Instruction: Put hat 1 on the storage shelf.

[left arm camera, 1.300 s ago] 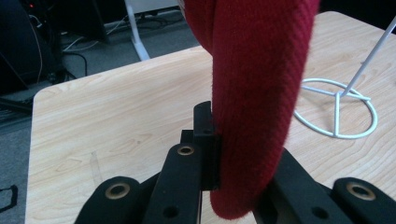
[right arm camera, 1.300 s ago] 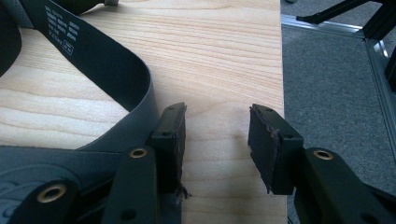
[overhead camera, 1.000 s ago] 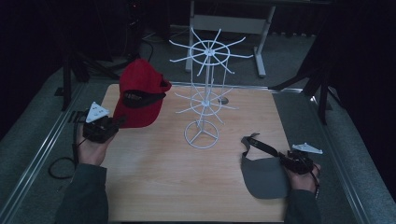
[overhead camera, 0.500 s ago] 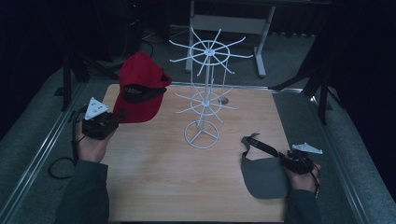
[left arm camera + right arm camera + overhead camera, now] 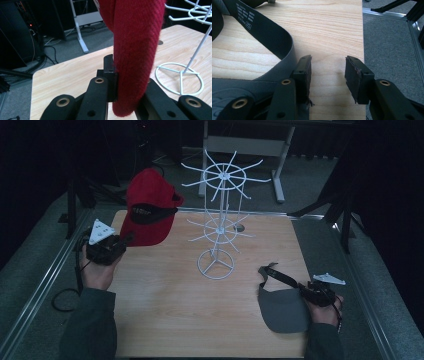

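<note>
Since the earlier high-view frames, the red cap is carried a bit higher and tilted more upright, while the grey visor and the right gripper are left where they were.

High view: the red cap is held up off the wooden table by the left gripper, at the table's left rear. The white wire rack is found to the cap's right, near but apart from it, so the coming move is judged to be a carry to the right toward one of the rack's hooks. The left hand is clearly the nearer one to the rack's upper ring. The cap's dark brim is seen facing the rack, crown side toward the camera. The grey visor is laid flat near the right front corner, its strap stretched toward the rack.

Left gripper view: the jaws are clamped tight on a fold of the red cap, which is a thick knitted-looking fabric rising straight up from the grip. The rack's round base is seen off to the right on the table.

Right gripper view: the jaws are spread apart with nothing between them, just bare table. The visor's dark strap is curved just beside the left jaw's outer side, not pinched.
</note>
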Motion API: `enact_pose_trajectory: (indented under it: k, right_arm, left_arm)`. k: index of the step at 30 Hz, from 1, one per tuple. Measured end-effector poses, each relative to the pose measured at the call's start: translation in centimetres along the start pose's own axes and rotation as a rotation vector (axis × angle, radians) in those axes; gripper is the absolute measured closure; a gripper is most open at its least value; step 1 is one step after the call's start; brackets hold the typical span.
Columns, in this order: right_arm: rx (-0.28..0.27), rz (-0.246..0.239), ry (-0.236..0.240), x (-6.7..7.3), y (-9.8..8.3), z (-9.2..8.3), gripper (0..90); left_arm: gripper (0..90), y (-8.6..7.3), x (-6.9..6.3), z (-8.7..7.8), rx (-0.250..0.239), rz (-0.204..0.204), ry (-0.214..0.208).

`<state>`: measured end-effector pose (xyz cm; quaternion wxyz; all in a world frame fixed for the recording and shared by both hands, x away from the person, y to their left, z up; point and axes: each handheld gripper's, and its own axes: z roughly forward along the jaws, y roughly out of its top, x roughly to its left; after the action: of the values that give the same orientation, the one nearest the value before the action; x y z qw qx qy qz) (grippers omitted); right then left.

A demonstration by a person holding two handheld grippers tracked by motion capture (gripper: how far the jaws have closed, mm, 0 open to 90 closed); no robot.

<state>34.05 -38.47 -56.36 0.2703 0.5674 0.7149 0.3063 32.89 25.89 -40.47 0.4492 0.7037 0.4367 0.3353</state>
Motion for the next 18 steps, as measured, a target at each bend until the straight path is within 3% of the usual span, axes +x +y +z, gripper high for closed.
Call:
enact_pose_trajectory:
  k: [18]
  right_arm:
    - [-0.001,0.0,0.002,0.0,0.0,0.0,56.5]
  left_arm:
    - [85.8,2.0,-0.2,-0.4,-0.062,0.001,0.023]
